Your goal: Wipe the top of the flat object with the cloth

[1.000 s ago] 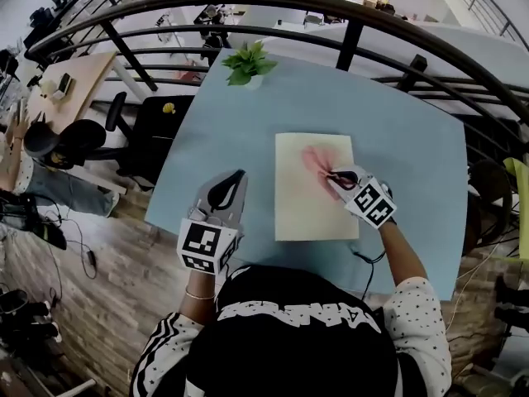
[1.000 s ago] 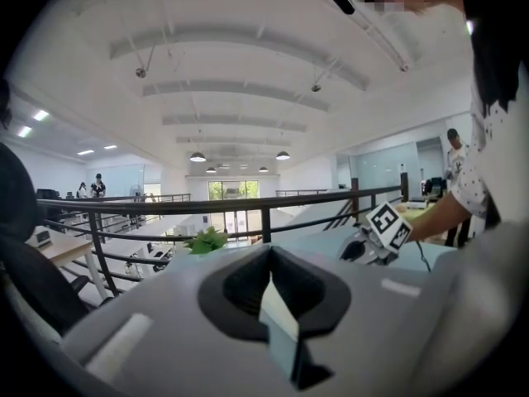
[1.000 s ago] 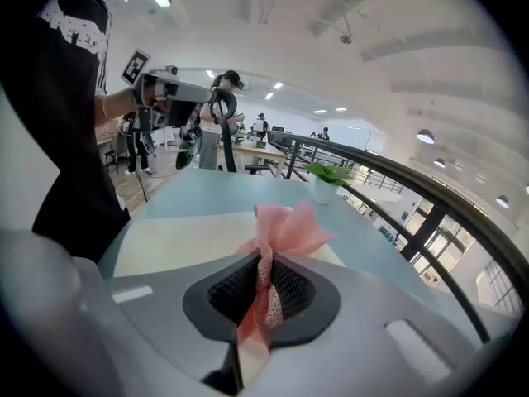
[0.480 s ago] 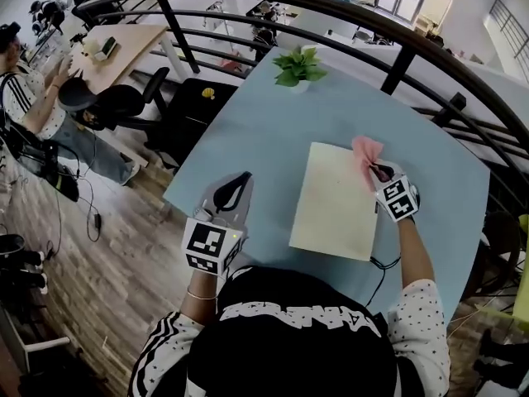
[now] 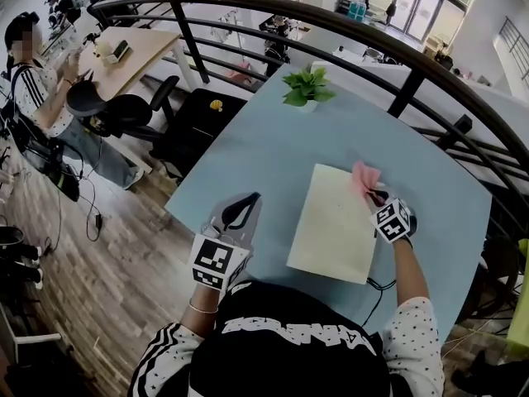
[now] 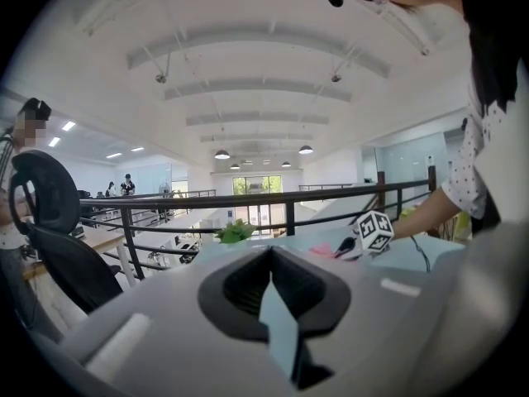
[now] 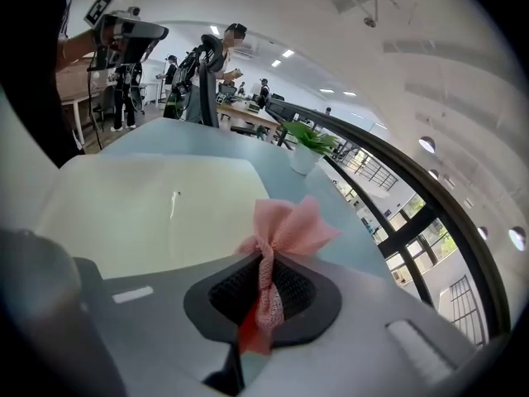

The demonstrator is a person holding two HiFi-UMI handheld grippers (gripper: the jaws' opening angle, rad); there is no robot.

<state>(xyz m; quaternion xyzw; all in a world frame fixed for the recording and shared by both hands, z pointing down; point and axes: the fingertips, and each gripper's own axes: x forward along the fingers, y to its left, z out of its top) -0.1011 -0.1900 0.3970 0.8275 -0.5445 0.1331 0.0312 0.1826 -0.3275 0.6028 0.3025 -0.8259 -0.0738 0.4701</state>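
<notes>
Now the right gripper (image 5: 377, 195) has its fingers clamped on the pink cloth (image 5: 364, 176) at the far right corner of the cream flat object (image 5: 335, 222) on the blue bench (image 5: 264, 147), while the left gripper (image 5: 250, 198), fingers together and empty, hovers at the bench's near left edge.

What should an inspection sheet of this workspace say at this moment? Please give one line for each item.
Surface: light blue table, set against the railing.
Job's things: cream board lies flat on the table, with a small mark on top; pink cloth is bunched at its far right corner.
Clutter: one potted plant at the far edge.
Grippers: left gripper shut, empty, at the near left edge; right gripper shut on the cloth.
Cables: one dark cable hangs under the right forearm; other cables lie on the wooden floor.
Surroundings: office chair and a seated person at the left.
</notes>
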